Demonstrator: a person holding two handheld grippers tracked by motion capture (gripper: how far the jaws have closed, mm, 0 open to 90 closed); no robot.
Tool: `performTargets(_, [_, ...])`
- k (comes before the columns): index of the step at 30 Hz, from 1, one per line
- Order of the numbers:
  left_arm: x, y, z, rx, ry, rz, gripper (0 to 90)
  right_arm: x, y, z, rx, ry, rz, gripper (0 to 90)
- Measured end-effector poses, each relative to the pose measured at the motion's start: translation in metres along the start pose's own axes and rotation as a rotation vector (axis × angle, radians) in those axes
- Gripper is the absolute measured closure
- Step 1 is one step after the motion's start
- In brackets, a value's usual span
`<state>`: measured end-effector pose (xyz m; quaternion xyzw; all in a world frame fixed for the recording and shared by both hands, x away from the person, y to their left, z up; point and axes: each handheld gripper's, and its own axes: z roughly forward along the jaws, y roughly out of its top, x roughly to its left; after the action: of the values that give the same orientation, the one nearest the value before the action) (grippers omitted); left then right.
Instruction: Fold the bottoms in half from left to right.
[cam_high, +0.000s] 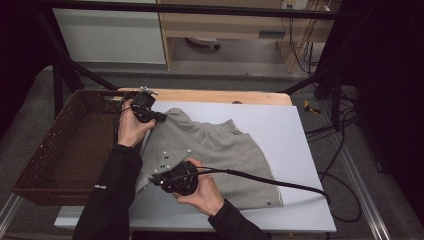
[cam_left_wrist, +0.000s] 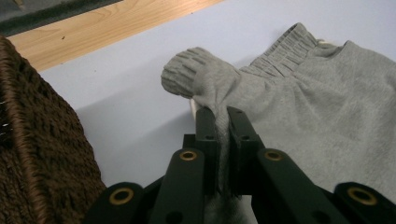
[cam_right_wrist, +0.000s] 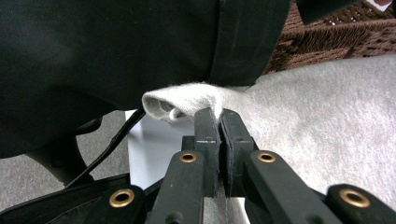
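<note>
a lab-like workroom: black frame (cam_high: 65, 60), loose floor cables (cam_high: 345, 150), bare cabinets (cam_high: 110, 35)

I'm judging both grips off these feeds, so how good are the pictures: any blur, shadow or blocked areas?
High view: dim, dark corners, grey garment evenly lit. Left gripper view: sharp on fabric in the left gripper, soft shadow on the white sheet beside the basket. Right gripper view: black sleeve blocks the upper part; right gripper fold sharp.

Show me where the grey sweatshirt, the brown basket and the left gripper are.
grey sweatshirt (cam_high: 225, 150): high view, middle of the cloth.
brown basket (cam_high: 37, 162): high view, left rim.
left gripper (cam_left_wrist: 223, 122): left gripper view, between its fingertips.
</note>
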<state>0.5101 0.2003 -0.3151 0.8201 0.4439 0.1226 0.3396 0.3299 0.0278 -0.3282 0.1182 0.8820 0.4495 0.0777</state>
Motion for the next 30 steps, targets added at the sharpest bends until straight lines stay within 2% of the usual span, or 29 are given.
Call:
performTargets(15, [0.007,-0.002,-0.019,-0.019,0.015,-0.023,84.6,0.005,0.015,-0.003,-0.018,0.002,-0.022,87.3])
performTargets(27, [0.0,-0.001,-0.007,-0.016,0.012,-0.055,84.6,0.006,0.011,0.0,0.004,-0.011,-0.032,87.3])
performTargets(30, [-0.003,-0.002,-0.003,-0.022,0.01,-0.061,84.6,0.005,0.007,0.0,0.002,-0.011,-0.022,87.3])
